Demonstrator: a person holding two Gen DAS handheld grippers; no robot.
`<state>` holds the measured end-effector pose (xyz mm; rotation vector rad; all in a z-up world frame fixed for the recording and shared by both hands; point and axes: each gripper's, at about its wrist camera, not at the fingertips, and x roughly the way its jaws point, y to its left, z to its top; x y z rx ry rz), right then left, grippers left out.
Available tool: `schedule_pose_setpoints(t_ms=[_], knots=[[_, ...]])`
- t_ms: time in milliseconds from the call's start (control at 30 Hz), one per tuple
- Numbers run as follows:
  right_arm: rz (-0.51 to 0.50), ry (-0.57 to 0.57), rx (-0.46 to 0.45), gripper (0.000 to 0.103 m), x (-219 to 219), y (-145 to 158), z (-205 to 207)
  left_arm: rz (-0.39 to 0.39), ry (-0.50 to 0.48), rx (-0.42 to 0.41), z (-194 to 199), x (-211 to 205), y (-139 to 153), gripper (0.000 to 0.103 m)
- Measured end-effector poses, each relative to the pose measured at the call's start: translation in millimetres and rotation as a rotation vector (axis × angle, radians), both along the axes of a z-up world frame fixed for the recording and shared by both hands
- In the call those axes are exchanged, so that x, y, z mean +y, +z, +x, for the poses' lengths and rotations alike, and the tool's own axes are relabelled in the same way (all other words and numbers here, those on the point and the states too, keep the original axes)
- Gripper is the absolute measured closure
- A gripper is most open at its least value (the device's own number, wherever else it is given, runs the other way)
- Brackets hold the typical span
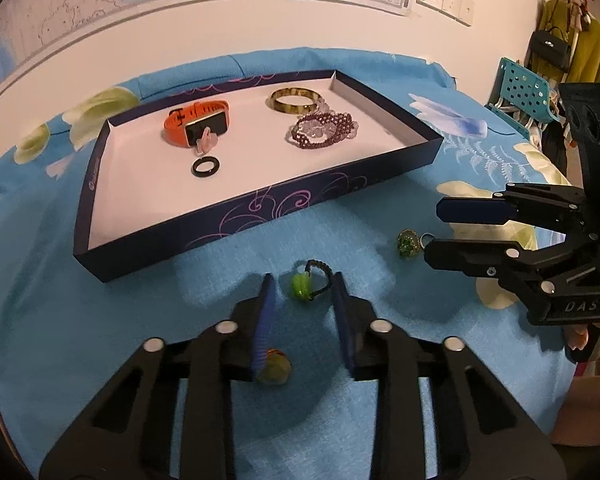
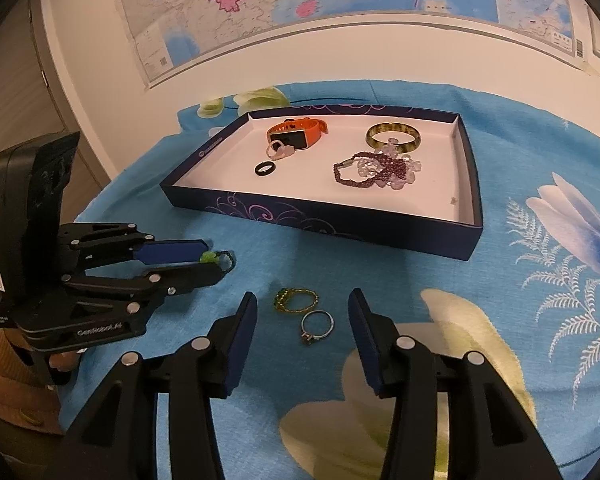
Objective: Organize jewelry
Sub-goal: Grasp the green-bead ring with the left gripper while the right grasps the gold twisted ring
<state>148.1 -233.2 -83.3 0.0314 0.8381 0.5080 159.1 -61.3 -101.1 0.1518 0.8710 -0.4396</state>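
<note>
- Left wrist view: left claw is spread wide and holds nothing; a green-stone ring on a dark braided band lies on the blue floral cloth just ahead, between the tips.
- A small yellowish piece with a red spot sits against the inner face of the left finger, low in frame; too blurred to identify.
- Right wrist view: right claw is also wide open and empty. Two rings lie between its fingers on the cloth: a gold beaded ring with a green bead and, touching or just beside it, a thin silver ring with a dark stone.
- Tray: shallow dark-blue box lid with purple scrollwork, white inside, on the table beyond both claws.
- Tray contents: orange-strapped watch, pale pink ring leaning against it, black ring, amber bangle, dark red beaded strand tangled with clear pink beads.
- Progress, my judgement: past halfway. Five or so pieces are in; at least three rings, plus the unidentified piece, are out on the cloth.
- Likely next: each claw closes on a ring directly ahead.
</note>
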Motion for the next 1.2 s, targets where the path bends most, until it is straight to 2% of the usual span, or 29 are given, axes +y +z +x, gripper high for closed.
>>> schedule_pose_setpoints(t_ms=[100, 400, 633, 833, 900, 1200], knots=[[-0.008, 0.014, -0.001, 0.058, 3.6, -0.4, 0.2, -0.003, 0.000, 0.000, -0.3, 0.0, 0.4, 0.085], [-0.067, 0.041, 0.008, 0.059, 18.3, -5.2, 3.5, -0.028, 0.022, -0.018, -2.2, 6.8, 4.8, 0.086], [-0.117, 0.036, 0.012, 0.079, 25.3, -8.6, 9.4, -0.042, 0.025, -0.025, -3.0, 9.0, 6.3, 0.086], [-0.121, 0.031, 0.008, 0.089, 24.1, -8.6, 10.8, -0.056, 0.030, -0.028, -3.8, 12.9, 7.3, 0.086], [-0.115, 0.037, 0.001, 0.099, 23.7, -7.3, 10.5, -0.060, 0.031, -0.030, -3.6, 13.9, 7.7, 0.086], [-0.093, 0.023, -0.026, 0.099, 22.5, -1.0, 6.7, -0.067, 0.035, -0.038, -5.7, 15.7, 9.2, 0.086]])
